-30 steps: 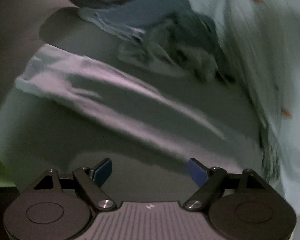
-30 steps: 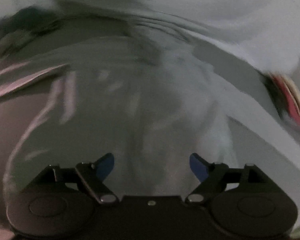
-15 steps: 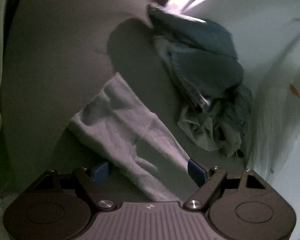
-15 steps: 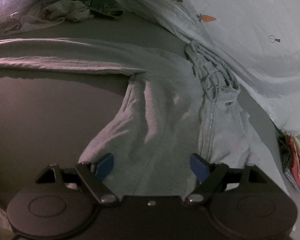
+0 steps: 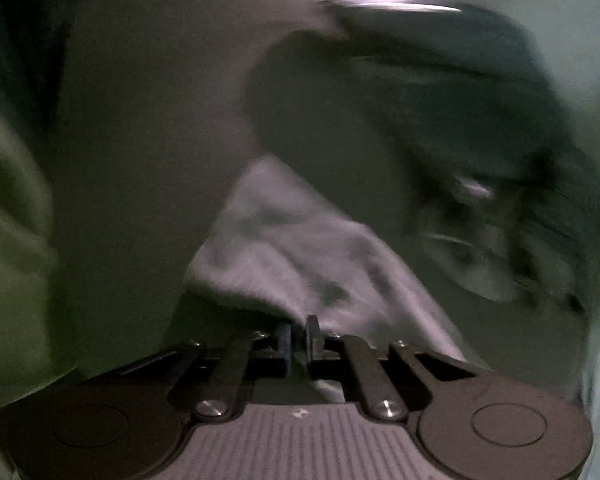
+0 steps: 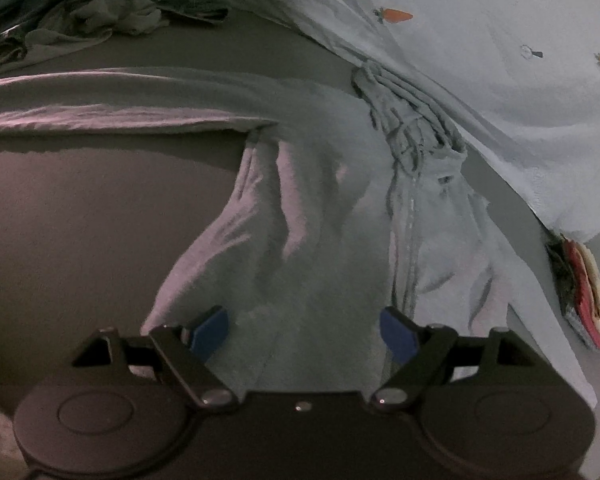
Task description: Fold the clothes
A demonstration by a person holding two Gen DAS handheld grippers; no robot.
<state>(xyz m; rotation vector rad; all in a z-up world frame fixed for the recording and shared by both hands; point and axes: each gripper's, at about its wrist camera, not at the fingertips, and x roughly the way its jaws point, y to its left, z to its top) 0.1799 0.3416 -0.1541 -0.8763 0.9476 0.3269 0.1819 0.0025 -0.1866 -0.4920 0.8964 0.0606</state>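
On the dark bed (image 6: pixel 80 220) a pale hoodie (image 6: pixel 320 200) is spread, body towards the right gripper (image 6: pixel 304 330), one sleeve (image 6: pixel 120 96) stretched out to the left, hood and cords bunched against a carrot-print sheet (image 6: pixel 500 60). At the left gripper (image 5: pixel 298 338) the fingers are clenched on a fold of the sleeve's end (image 5: pixel 284 240); that view is blurred, so how much cloth is caught cannot be told. The right gripper's fingers are released and held wide over the hem, with nothing between them. A heap of other clothes (image 6: pixel 100 12) lies beyond the sleeve, and a small stack (image 6: pixel 584 288) at the right edge.

The step in hand is judged to be the folding-in of the sleeve. For the next move, the pinched end would have to be carried across onto the body and laid flat, while the body is kept from dragging; the loose, rumpled cloth is likely to bunch if pulled fast
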